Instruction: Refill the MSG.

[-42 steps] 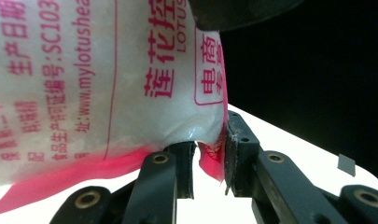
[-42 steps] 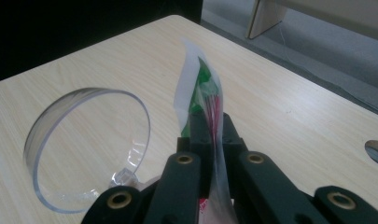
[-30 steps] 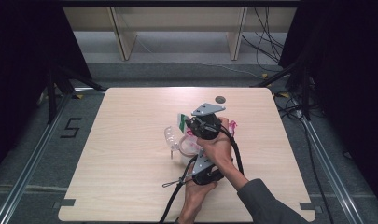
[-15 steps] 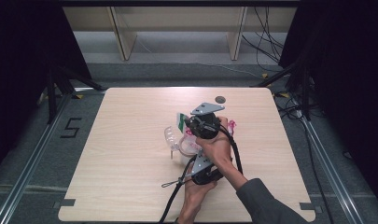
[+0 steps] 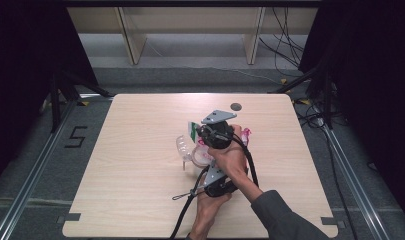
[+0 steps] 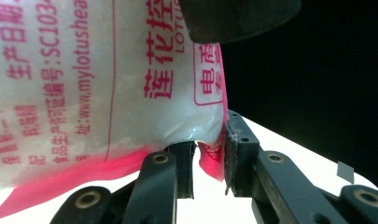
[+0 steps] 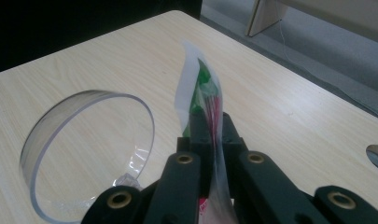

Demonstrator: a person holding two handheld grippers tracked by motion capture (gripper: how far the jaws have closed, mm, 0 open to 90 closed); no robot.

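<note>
A white plastic bag printed with red characters hangs in front of my left gripper, which is shut on its pink bottom corner. My right gripper is shut on the bag's thin clear edge, where green and red print shows. In the high view both hands meet at the table's middle. The right gripper with its grey plate is farther from the person, the left gripper nearer. The bag is stretched between them, just above a clear plastic cup.
The clear cup lies open-mouthed on the light wooden table, left of my right jaws. A round dark hole sits near the table's far edge. Black cables trail toward the near edge. Shelf legs stand beyond the table.
</note>
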